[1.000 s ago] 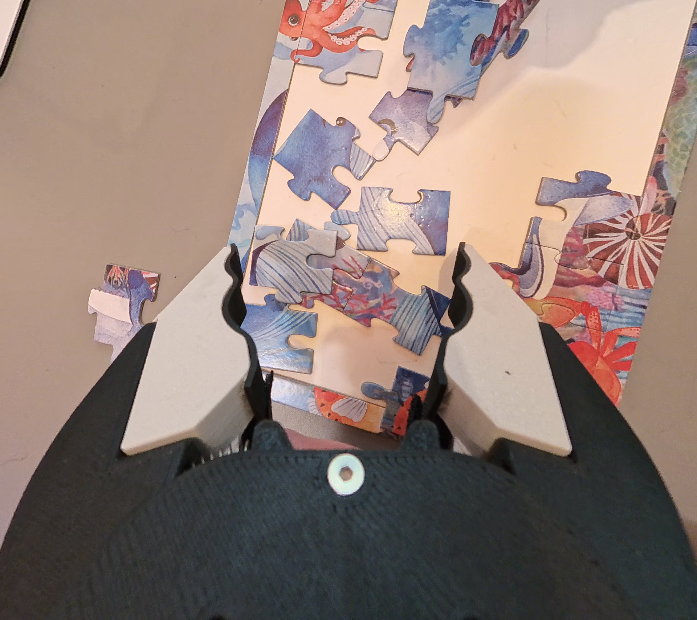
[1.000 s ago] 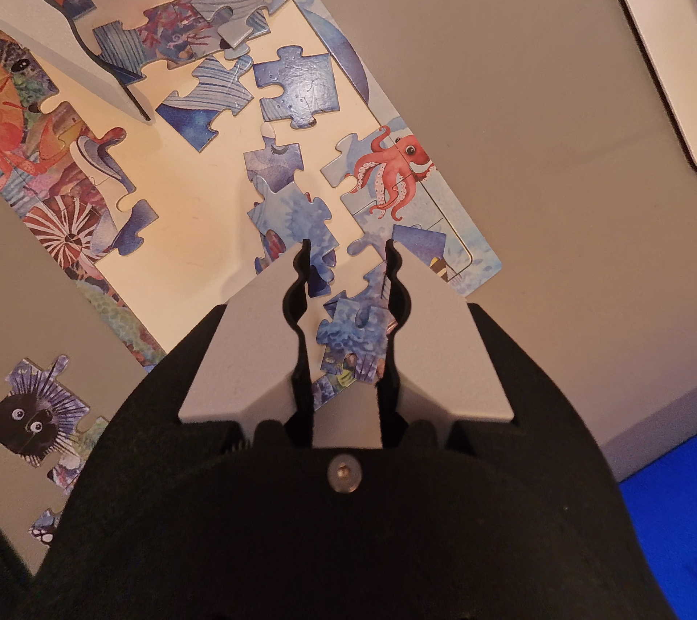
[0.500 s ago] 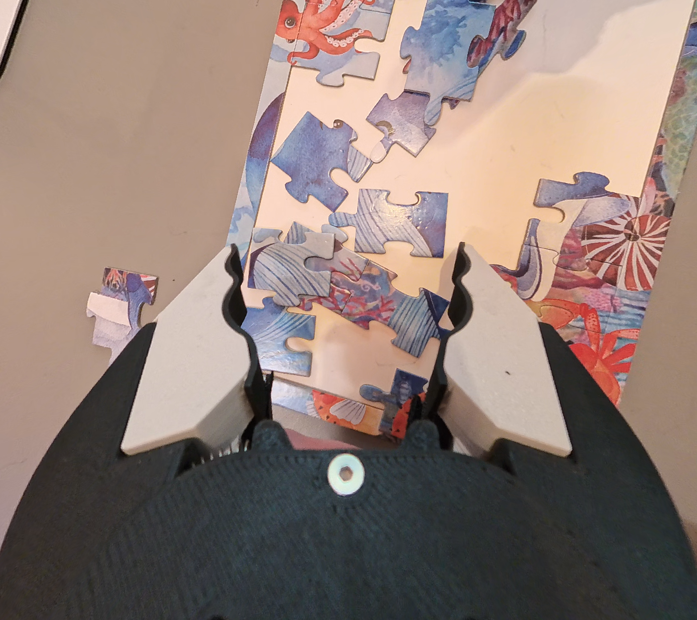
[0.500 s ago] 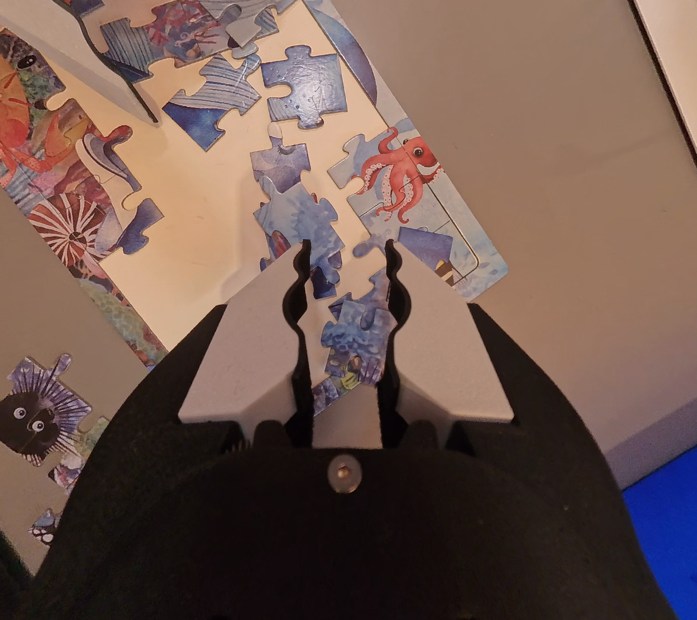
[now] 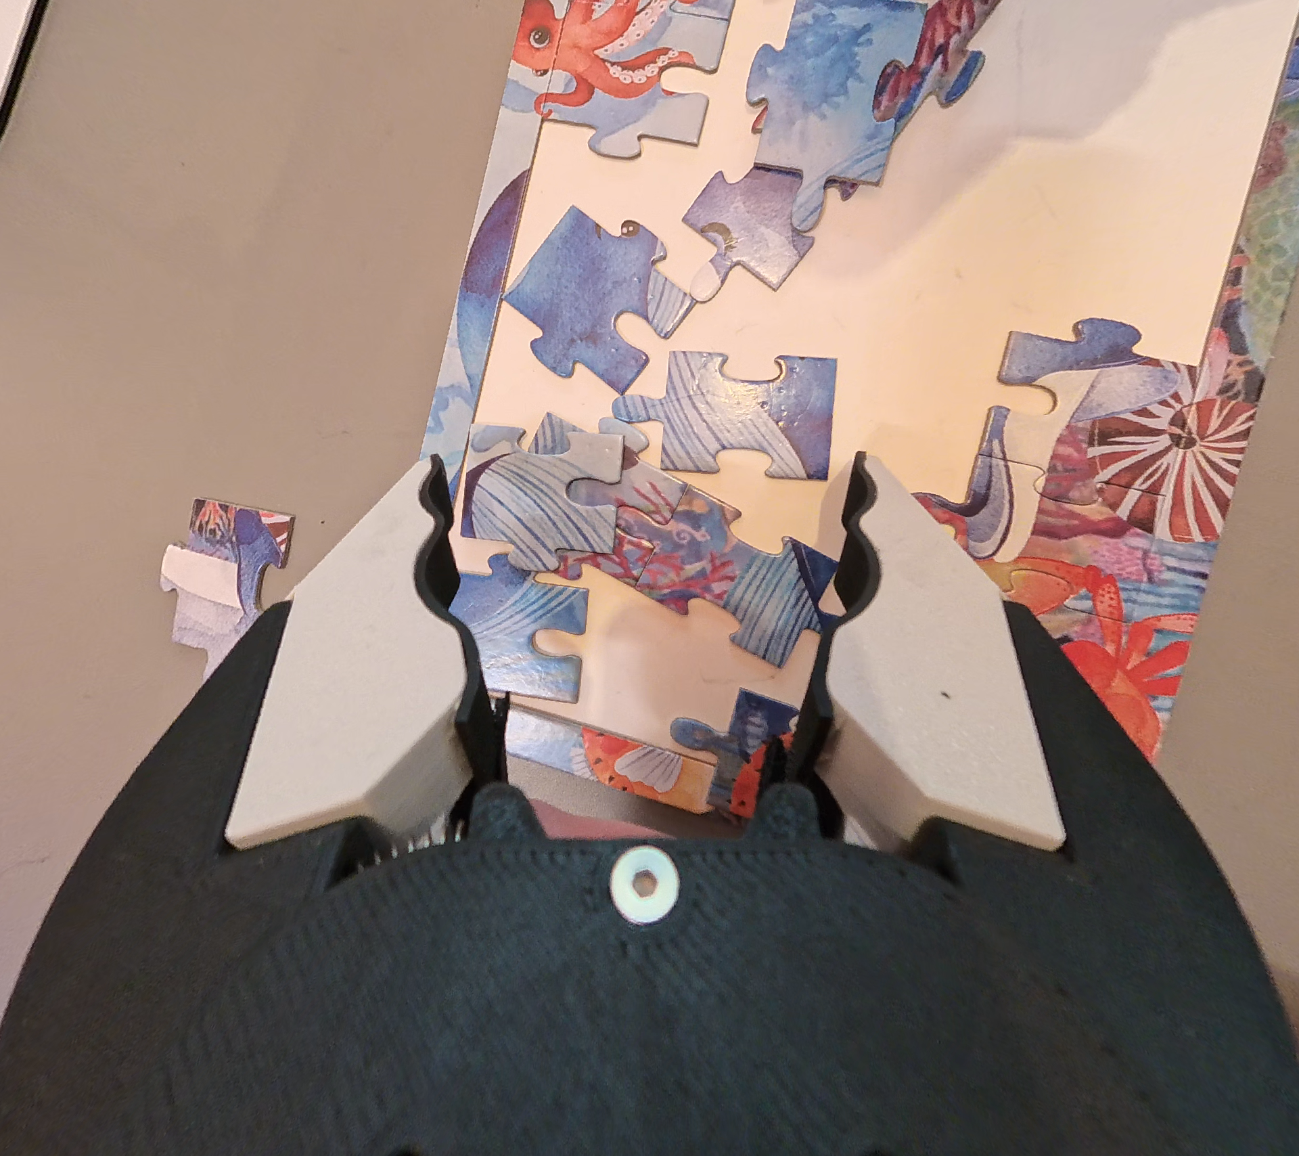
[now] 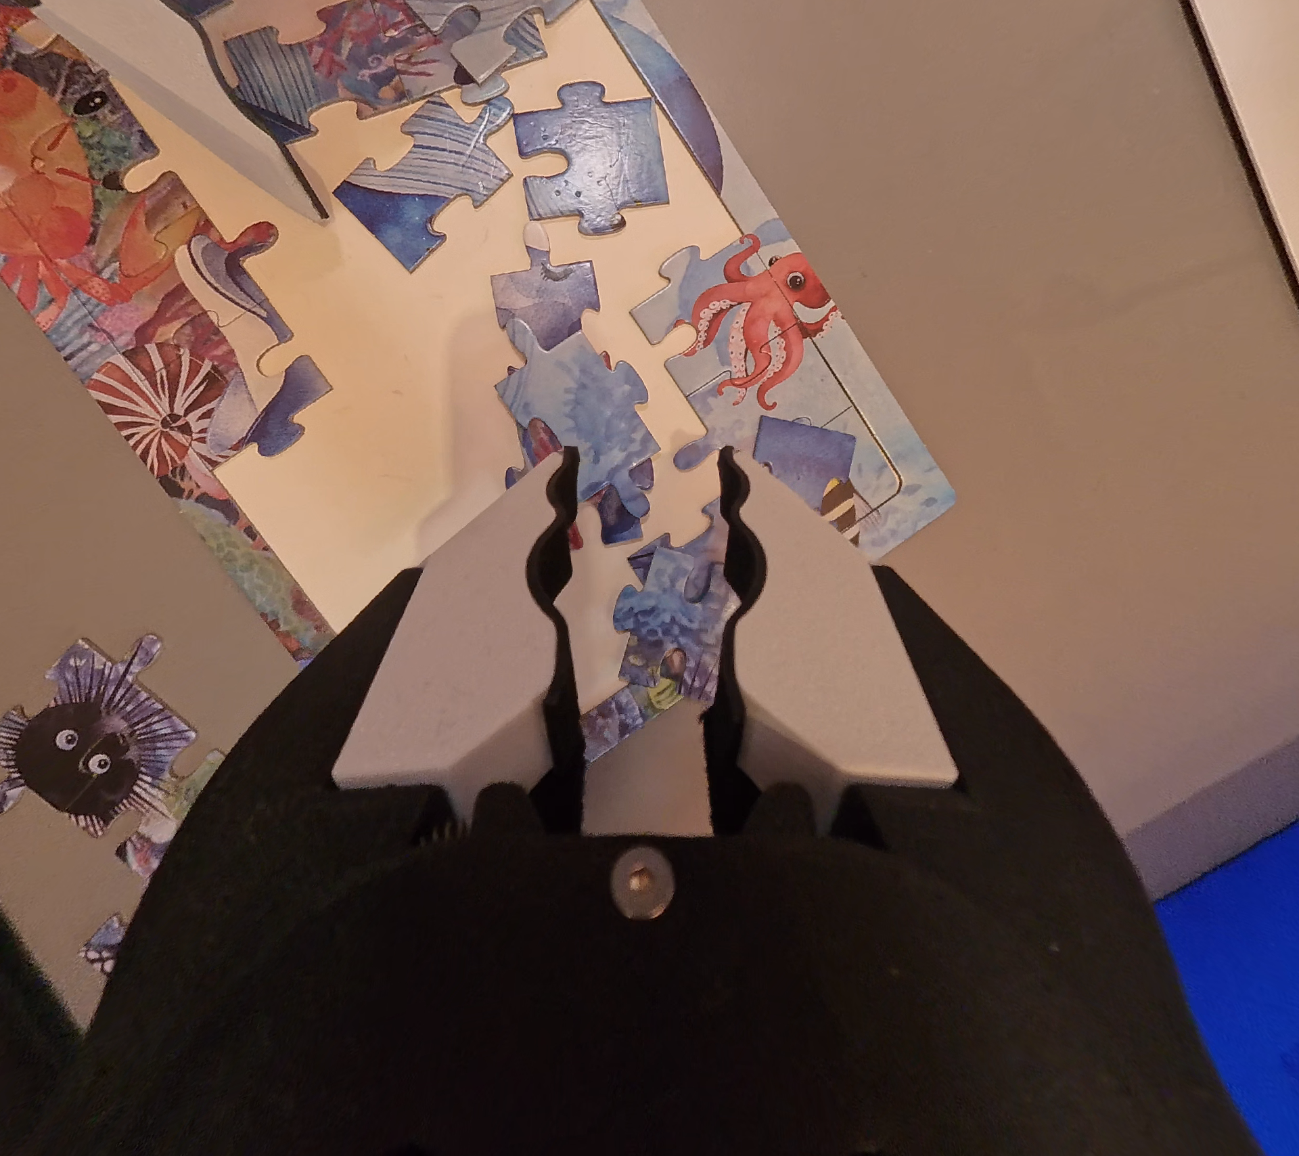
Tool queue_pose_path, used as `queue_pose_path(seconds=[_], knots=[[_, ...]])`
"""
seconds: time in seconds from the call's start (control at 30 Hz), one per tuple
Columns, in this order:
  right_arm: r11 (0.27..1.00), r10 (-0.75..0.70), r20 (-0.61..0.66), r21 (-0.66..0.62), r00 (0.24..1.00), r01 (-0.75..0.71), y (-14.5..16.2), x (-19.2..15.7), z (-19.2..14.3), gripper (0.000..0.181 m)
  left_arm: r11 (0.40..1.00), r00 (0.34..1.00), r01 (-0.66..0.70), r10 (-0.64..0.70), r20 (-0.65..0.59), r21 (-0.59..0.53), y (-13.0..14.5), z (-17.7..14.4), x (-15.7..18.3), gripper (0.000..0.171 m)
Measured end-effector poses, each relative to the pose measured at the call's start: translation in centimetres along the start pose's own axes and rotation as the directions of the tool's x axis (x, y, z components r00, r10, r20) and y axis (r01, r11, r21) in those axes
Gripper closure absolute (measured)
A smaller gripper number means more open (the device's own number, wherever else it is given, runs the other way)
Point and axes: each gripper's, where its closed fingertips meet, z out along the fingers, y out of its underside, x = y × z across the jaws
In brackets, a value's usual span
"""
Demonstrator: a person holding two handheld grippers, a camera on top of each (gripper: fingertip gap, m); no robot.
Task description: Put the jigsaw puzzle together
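Grey-brown tabletop (image 5: 246, 208) fills the left wrist view, with the puzzle tray (image 5: 879, 278) running up the middle; its far end is cut off by the frame, and its near edge is hidden behind the black gripper body. The left gripper (image 5: 643, 475) has its jaws wide apart, holding nothing, above a cluster of striped blue and coral pieces (image 5: 632, 531) overlapping one another. A loose piece (image 5: 225, 560) lies on the table outside the tray, partly hidden by the left finger. The octopus pieces (image 5: 611, 39) sit fitted at the tray's edge.

In the right wrist view the same table (image 6: 949, 138) shows, with a blue floor patch (image 6: 1251, 911) at the lower right. The right gripper (image 6: 650, 461) has its jaws partly apart; a blue piece (image 6: 668, 616) lies between them against the right finger, but whether it is gripped cannot be told. A black spiny fish piece (image 6: 84, 749) lies off the tray.
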Motion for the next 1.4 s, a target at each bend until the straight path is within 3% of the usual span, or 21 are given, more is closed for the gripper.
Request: queue_pose_path(seconds=[1.0,1.4], knots=[[0.999,-0.036,0.031,0.027,0.999,0.035,-0.4,-2.1,-1.3,0.142,0.997,0.994,0.006,-0.015,0.11,0.079,-1.1,-1.9,-2.4,0.063],[0.99,-0.13,0.166,0.076,0.978,0.119,-2.4,-7.4,-0.7,0.14,0.971,0.969,0.083,-0.131,0.211,0.224,-1.3,-6.8,-6.1,0.066]])
